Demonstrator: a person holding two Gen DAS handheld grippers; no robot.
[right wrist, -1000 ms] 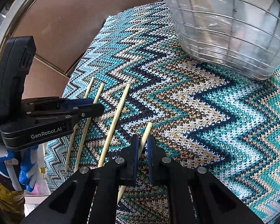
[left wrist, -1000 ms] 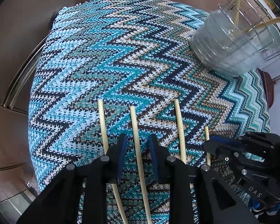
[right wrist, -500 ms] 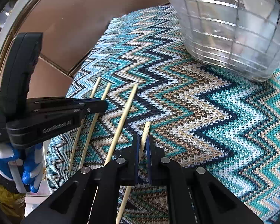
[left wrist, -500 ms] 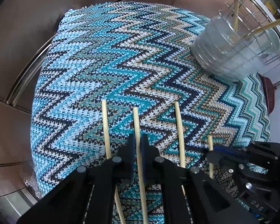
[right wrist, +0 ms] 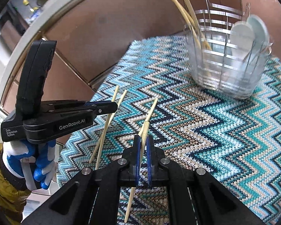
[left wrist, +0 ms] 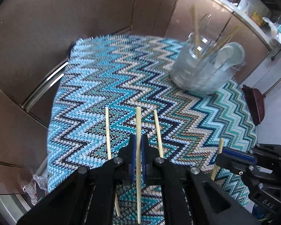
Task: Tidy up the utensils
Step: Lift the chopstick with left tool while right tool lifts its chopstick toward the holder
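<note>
Plainly, "GenRobot.AI" marks the left gripper [right wrist: 110,107], each gripper clamping one chopstick; right gripper [right wrist: 143,142].

I see the wire basket [left wrist: 202,69] near the surface's far right corner only as a smear; the chopsticks and pale spoons [right wrist: 249,33] standing in it are blurred. The lower ends of the two chopsticks lying near the left edge [left wrist: 107,131] pass behind my left tool [left wrist: 138,146]. The glove's wrist [right wrist: 18,165] is cut off.
</note>
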